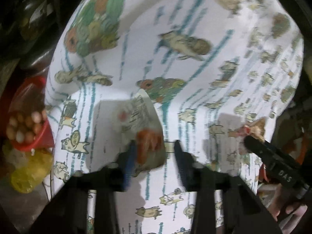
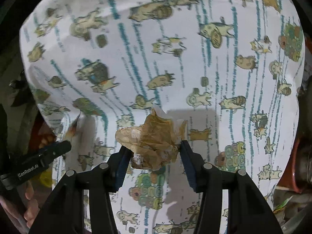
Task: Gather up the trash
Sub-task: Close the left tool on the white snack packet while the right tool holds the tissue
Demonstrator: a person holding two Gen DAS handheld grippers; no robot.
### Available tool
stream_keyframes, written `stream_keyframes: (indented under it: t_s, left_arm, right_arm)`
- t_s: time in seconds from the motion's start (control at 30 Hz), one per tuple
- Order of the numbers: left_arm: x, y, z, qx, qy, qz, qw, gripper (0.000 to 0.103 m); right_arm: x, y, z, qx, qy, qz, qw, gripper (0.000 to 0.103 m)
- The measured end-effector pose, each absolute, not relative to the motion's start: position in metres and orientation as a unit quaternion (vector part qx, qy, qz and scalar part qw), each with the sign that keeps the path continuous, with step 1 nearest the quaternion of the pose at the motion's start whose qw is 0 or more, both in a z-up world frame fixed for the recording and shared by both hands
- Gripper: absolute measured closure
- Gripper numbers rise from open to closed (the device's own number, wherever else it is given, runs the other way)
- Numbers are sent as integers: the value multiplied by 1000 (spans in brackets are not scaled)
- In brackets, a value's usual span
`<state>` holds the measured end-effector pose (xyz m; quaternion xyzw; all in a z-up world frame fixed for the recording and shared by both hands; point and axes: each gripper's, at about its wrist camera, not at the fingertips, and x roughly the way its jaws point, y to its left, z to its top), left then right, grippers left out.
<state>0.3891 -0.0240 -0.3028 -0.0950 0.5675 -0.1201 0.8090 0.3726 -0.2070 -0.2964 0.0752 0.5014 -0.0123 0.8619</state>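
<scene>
Brown paper wad (image 2: pixel 151 142): pinched in the right gripper (image 2: pixel 154 152), above the cat-print tablecloth (image 2: pixel 136 58).
Printed wrapper (image 1: pixel 140 124): between the left gripper's (image 1: pixel 154 152) jaws, which look nearly closed on it; blur hides the contact.
Risk: the wrapper seems caught by one edge, so it could slip out.
Nearby: red egg bowl (image 1: pixel 29 128) and yellow bag (image 1: pixel 29 173) beside the table; nothing blocks the way.

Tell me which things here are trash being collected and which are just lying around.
Job in hand:
- crumpled brown paper, held in the right hand-held gripper
- printed wrapper with orange scrap, at the left hand-held gripper

Lying about:
- cat-print tablecloth
- red bowl of eggs
- yellow bag
</scene>
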Motion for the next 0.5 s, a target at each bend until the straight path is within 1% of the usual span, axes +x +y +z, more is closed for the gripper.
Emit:
stream_keyframes:
  t_s: [0.1,0.2,0.23,0.27,0.3,0.33,0.4,0.5]
  left_arm:
    - [377,-29,-287,-101,563,-142,808,76]
    - [365,-22,-286,-116,571,-142,800,76]
    - [364,-19,-287,-122,570,-141,800,74]
    - [363,-18,-286,-119,569,-136,802,69]
    - [364,-18,-288,-98,568,-117,809,40]
    - [366,-17,-290,-83,566,-100,814,0]
    - [371,-15,-295,-60,559,-63,825,0]
    - [386,-20,-313,-53,589,-63,804,0]
  right_arm:
    - [363,-201,-284,68,491,2,869,50]
    - [354,-196,-270,68,477,10,876,50]
    - [351,-194,-269,72,477,16,876,50]
    - [348,-194,-269,79,477,23,875,50]
    - [347,-193,-270,82,480,25,873,50]
    - [346,-193,-272,80,484,25,871,50]
    - [345,-191,-278,64,491,19,869,50]
    - [346,-194,-281,49,492,5,869,50]
